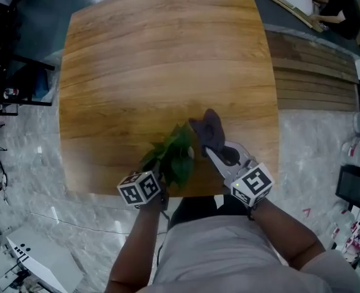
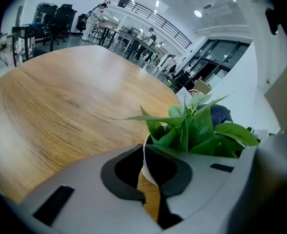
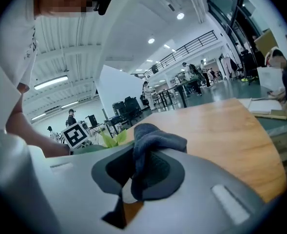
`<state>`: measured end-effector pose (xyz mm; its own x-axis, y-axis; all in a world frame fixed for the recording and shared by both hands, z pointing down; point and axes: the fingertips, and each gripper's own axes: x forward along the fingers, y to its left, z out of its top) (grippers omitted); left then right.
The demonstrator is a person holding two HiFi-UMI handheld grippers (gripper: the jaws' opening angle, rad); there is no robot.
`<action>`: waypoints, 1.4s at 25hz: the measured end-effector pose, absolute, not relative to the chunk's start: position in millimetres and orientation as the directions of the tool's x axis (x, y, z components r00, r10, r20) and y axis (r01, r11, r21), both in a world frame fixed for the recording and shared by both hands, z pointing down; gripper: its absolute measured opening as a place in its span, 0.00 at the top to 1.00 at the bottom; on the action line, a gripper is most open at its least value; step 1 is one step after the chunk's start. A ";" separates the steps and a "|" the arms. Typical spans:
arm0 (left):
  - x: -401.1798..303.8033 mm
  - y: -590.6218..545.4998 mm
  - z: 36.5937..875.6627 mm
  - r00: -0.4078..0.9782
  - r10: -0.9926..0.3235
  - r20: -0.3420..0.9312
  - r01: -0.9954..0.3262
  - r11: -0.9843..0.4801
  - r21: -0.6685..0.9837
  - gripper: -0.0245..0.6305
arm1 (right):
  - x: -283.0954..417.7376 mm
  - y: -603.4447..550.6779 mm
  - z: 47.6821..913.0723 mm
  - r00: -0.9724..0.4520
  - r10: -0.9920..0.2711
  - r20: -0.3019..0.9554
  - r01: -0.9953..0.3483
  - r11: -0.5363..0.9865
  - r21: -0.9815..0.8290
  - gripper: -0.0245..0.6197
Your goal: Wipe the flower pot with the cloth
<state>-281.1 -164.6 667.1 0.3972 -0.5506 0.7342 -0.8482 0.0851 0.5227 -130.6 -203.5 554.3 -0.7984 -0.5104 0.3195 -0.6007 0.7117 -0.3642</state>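
A small white flower pot (image 2: 144,156) with a green leafy plant (image 1: 175,154) stands near the wooden table's (image 1: 167,54) front edge. My left gripper (image 2: 148,173) is shut on the pot, whose wall sits between the dark pads. In the head view the leaves hide the pot and the left jaws; only the left marker cube (image 1: 140,188) shows. My right gripper (image 1: 220,152) is shut on a dark grey cloth (image 1: 208,130), just right of the plant. The cloth (image 3: 155,140) bunches up out of the right jaws, with the leaves (image 3: 113,139) just beyond on the left.
The table's front edge lies directly under both grippers. Wooden slats (image 1: 314,72) lie on the floor to the right, and a person (image 1: 338,5) sits at the far right corner. Black racks (image 1: 11,72) stand to the left of the table.
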 end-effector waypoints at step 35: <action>-257.6 -190.4 323.0 0.360 -0.902 0.239 -0.915 -0.291 0.280 0.95 | -126.5 -190.8 312.6 -0.847 -0.521 0.110 -0.532 0.831 -0.162 0.91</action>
